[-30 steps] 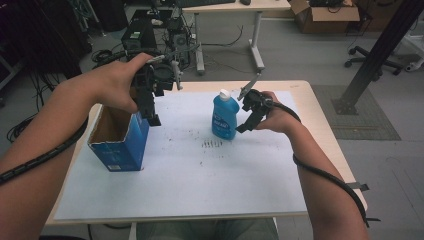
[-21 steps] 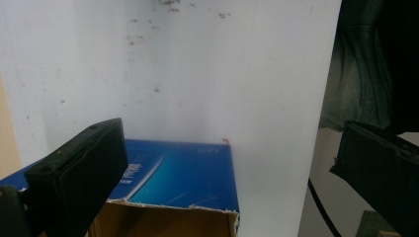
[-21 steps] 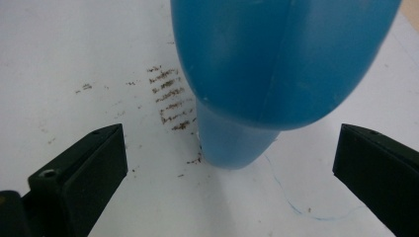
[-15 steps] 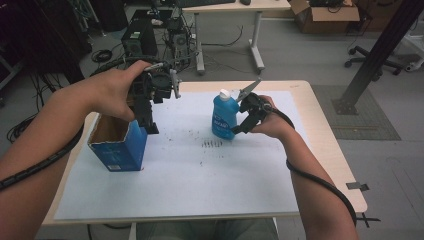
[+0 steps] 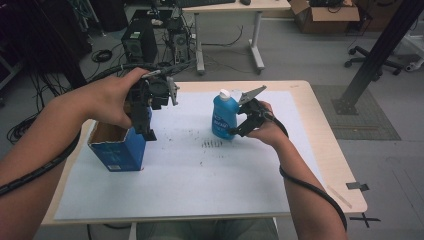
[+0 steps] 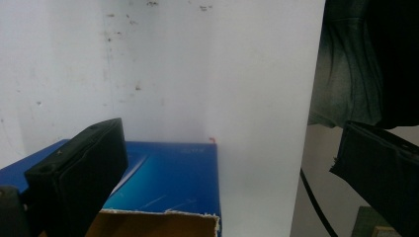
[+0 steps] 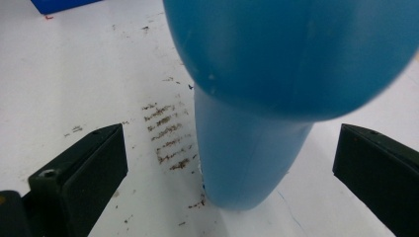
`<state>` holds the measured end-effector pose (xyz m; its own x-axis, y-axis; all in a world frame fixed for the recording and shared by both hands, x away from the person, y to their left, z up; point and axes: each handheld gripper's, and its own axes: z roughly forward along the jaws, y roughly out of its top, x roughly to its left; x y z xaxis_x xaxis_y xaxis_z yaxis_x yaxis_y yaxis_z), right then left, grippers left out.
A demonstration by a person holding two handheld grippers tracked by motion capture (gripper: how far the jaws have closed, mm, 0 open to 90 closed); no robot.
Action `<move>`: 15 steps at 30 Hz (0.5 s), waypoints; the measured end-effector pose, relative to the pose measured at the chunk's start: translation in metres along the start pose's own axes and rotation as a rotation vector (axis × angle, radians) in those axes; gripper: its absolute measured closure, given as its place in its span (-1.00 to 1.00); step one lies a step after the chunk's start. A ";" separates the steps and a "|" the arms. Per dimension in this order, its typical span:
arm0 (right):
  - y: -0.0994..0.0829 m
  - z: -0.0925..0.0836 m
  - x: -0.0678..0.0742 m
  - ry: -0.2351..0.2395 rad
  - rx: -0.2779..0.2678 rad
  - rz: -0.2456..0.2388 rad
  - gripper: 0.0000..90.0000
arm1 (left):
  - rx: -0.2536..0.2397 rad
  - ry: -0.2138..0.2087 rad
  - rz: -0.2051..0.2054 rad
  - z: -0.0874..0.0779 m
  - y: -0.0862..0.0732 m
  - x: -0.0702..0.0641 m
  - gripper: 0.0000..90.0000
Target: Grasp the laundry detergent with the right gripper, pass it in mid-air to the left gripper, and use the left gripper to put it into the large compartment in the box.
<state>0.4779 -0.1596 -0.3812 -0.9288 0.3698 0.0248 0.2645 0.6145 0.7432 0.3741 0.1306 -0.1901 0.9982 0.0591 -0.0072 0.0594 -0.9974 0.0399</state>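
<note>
The blue bottle (image 5: 223,116) with a white cap stands upright on the white sheet (image 5: 200,175), just beyond a patch of dark smudges (image 5: 211,143). The right gripper (image 5: 239,127) brackets its base, jaws spread wide, not touching. Left of the bottle, the left gripper (image 5: 148,131) hangs open-jawed above the open blue carton (image 5: 116,147).

— Between my right fingers (image 7: 84,173), what's the bottle (image 7: 257,98) like?
— Smooth, slightly glossy blue plastic. Below my left fingers (image 6: 79,173), the box (image 6: 168,182) is printed cardboard, raw torn edge; matt white paper (image 5: 200,170) beneath.
</note>
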 end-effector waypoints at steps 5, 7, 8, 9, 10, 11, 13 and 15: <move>-0.003 0.004 0.002 -0.017 -0.036 0.006 -1.00 | -0.015 0.004 0.012 0.006 -0.002 -0.006 -1.00; -0.005 0.004 0.001 -0.024 -0.045 0.007 -1.00 | -0.016 0.000 0.016 0.008 -0.002 -0.008 -1.00; -0.006 0.004 0.001 -0.023 -0.049 0.017 -1.00 | -0.018 0.001 0.021 0.010 -0.002 -0.009 -1.00; -0.008 0.004 0.001 -0.026 -0.058 0.022 -1.00 | -0.021 0.000 0.023 0.012 -0.001 -0.010 -1.00; -0.008 0.004 0.001 -0.026 -0.058 0.022 -1.00 | -0.021 0.000 0.023 0.012 -0.001 -0.010 -1.00; -0.010 0.004 0.000 -0.027 -0.069 0.033 -1.00 | -0.020 -0.007 0.028 0.014 -0.001 -0.011 -1.00; -0.012 0.004 0.001 -0.034 -0.081 0.035 -1.00 | -0.025 -0.008 0.028 0.017 -0.002 -0.011 -1.00; -0.014 0.006 0.001 -0.036 -0.093 0.038 -1.00 | -0.024 -0.010 0.027 0.019 -0.002 -0.011 -1.00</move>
<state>0.4747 -0.1637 -0.3950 -0.9082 0.4175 0.0310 0.2722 0.5327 0.8013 0.3630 0.1314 -0.2089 0.9994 0.0319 -0.0162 0.0329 -0.9974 0.0643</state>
